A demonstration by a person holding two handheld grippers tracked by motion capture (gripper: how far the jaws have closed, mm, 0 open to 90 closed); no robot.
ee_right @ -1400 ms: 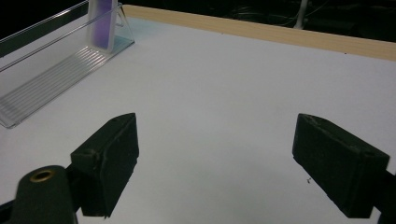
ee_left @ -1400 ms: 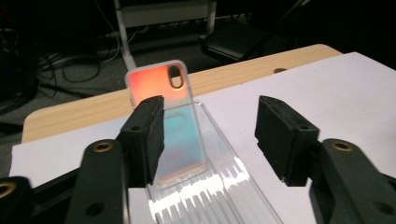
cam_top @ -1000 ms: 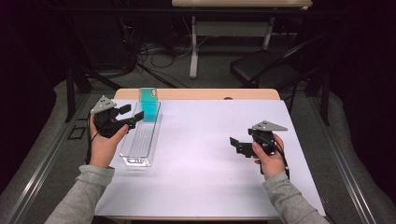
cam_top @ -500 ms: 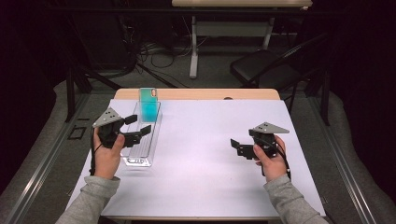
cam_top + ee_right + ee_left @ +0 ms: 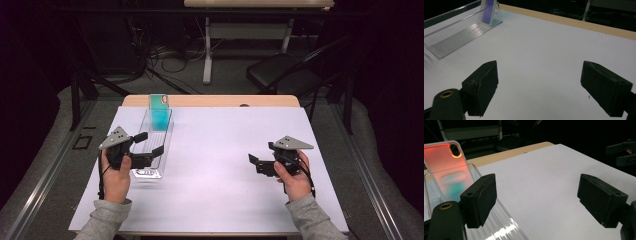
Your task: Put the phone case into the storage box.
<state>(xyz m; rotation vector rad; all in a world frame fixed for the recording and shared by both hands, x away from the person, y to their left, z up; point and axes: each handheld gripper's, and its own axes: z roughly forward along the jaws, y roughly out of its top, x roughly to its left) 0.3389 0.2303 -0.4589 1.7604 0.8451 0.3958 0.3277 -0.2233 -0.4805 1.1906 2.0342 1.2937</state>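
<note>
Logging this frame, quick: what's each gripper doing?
Left gripper: open, holding nothing, over the clear rack.
Right gripper: open, holding nothing.

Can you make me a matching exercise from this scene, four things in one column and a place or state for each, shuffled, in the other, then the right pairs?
Things:
1. phone case
2. clear plastic rack
3. left gripper
4. right gripper

Places or states:
A. open, above the near part of the rack
B. open, over bare white paper at the table's right side
C. standing upright at the far end of the rack
D. lying lengthwise on the left part of the white paper

Pairs: 1-C, 2-D, 3-A, 4-B
</note>
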